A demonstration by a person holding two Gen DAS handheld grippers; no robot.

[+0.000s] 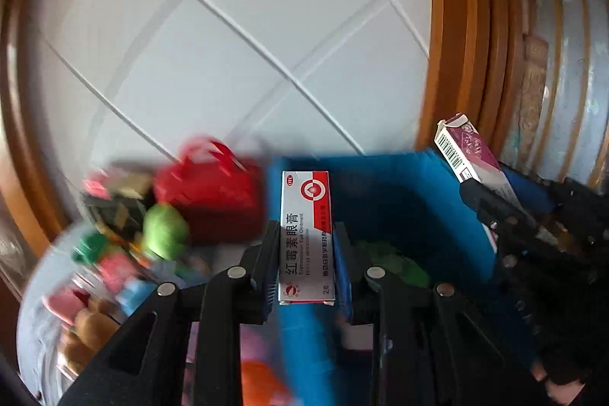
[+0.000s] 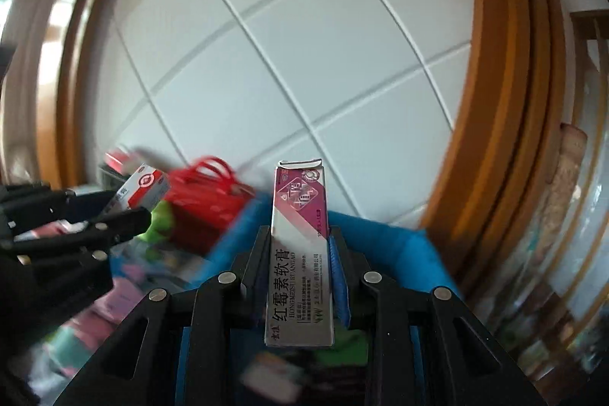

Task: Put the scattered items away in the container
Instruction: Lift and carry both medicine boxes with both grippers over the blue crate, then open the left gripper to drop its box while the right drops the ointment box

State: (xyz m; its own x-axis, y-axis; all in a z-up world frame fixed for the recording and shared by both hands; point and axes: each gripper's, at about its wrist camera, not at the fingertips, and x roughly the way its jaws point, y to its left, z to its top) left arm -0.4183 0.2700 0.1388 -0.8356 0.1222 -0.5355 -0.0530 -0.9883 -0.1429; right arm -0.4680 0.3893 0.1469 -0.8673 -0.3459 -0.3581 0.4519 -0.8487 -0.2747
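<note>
Left wrist view shows the left gripper point(image 1: 306, 253) clamped on a red-and-white eye ointment box point(image 1: 306, 238), lengthwise between the pads; beside it the right gripper point(image 2: 300, 265) pinches a magenta ointment box point(image 2: 298, 253) the same way, its top flap standing ajar. Both boxes hang above the blue container point(image 1: 411, 200), which sits against a red bag point(image 1: 213, 189); blur hides most of its contents, though something green lies on its floor. Risks, as I judge them: the two grippers are close together and could knock each other over the bin; the slim cartons could pivot in the pads and fall outside the wall; the loose flap might snag. Scattered toys point(image 1: 114, 253) lie left of the bin.
</note>
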